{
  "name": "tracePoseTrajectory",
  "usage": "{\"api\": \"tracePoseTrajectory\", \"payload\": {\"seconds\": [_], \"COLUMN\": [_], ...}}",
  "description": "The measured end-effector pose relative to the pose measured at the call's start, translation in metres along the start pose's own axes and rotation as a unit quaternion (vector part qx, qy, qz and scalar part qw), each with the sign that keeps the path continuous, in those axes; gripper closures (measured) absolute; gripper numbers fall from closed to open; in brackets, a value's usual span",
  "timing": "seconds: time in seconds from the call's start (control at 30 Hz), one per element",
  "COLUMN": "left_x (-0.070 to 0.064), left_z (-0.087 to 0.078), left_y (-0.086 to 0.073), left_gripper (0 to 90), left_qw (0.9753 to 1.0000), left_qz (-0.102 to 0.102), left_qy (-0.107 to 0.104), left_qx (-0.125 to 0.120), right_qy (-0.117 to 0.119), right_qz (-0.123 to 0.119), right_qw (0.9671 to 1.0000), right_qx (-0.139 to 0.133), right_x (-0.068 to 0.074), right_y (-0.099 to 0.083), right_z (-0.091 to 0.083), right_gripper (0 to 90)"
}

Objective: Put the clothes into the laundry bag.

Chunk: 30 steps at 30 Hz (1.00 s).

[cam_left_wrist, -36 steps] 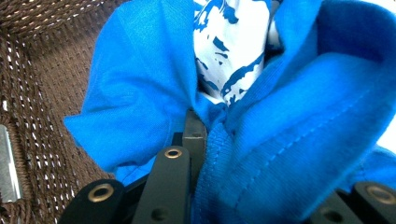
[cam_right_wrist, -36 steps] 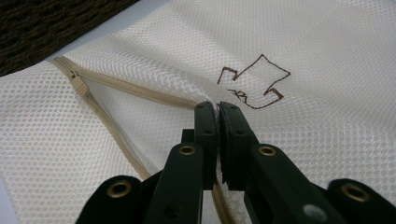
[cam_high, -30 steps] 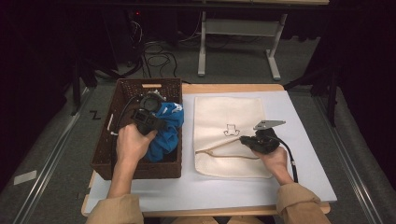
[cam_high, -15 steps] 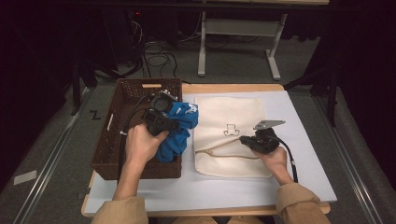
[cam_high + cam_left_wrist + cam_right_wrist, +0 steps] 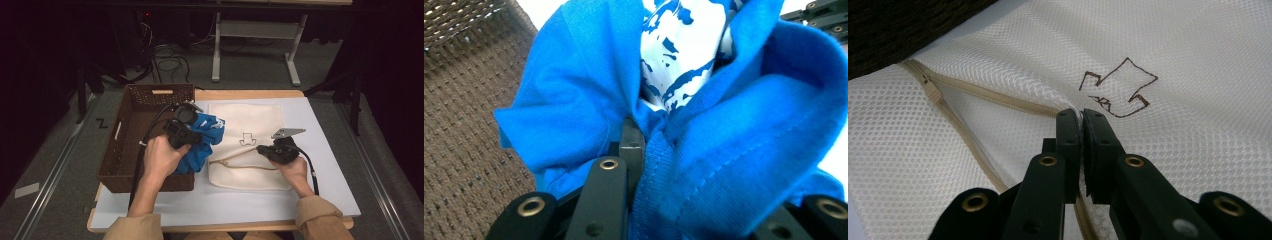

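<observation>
Presently a blue T-shirt (image 5: 202, 142) is pinched by the left gripper (image 5: 192, 127) just left of the mesh laundry bag (image 5: 250, 145), whose opening edge, probably, is clamped by the right gripper (image 5: 1081, 117).

the blue shirt (image 5: 200, 145) with a white print hangs bunched over the basket's (image 5: 131, 112) right wall, partly above the bag. the cream mesh bag (image 5: 250, 145) lies flat on the surface, its zip open, a fold pinched up.
</observation>
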<state>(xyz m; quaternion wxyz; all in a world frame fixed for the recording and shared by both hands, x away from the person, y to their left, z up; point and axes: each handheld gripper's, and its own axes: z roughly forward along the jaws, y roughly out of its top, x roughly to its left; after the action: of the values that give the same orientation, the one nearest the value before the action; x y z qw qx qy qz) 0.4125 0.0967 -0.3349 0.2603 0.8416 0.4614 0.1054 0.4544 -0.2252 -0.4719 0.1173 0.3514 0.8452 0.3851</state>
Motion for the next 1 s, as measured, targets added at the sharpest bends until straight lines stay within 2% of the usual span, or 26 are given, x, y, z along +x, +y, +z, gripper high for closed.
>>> {"api": "tracePoseTrajectory", "payload": {"seconds": [0.2,0.37,0.57,0.87,0.93,1.0], "left_x": [-0.014,-0.027,-0.042,-0.058,-0.063,-0.069], "left_z": [0.001,0.002,0.017,0.024,0.027,0.029], "left_y": [0.003,0.01,0.012,0.019,0.022,0.025], "left_gripper": [76.5,76.5,76.4,76.4,76.4,76.3], "left_qw": [0.9997,0.9989,0.9982,0.9966,0.9963,0.9963], "left_qz": [0.02,0.026,0.047,0.052,0.058,0.071], "left_qy": [-0.012,-0.036,-0.038,-0.063,-0.062,-0.046], "left_qx": [-0.002,-0.013,0.005,-0.002,0.003,0.011], "right_qy": [0.0,0.0,0.003,0.002,0.003,0.003], "right_qz": [0.002,0.001,0.0,-0.002,0.001,0.002], "right_qw": [1.0,1.0,1.0,1.0,1.0,1.0], "right_qx": [0.001,0.002,-0.001,-0.001,-0.001,-0.001], "right_x": [0.001,0.0,0.0,-0.001,-0.001,-0.001], "right_y": [0.001,0.001,0.001,0.001,0.001,0.001], "right_z": [0.0,-0.001,-0.001,-0.001,0.0,0.0], "right_gripper": [87.2,87.2,87.1,87.1,87.1,87.1]}}
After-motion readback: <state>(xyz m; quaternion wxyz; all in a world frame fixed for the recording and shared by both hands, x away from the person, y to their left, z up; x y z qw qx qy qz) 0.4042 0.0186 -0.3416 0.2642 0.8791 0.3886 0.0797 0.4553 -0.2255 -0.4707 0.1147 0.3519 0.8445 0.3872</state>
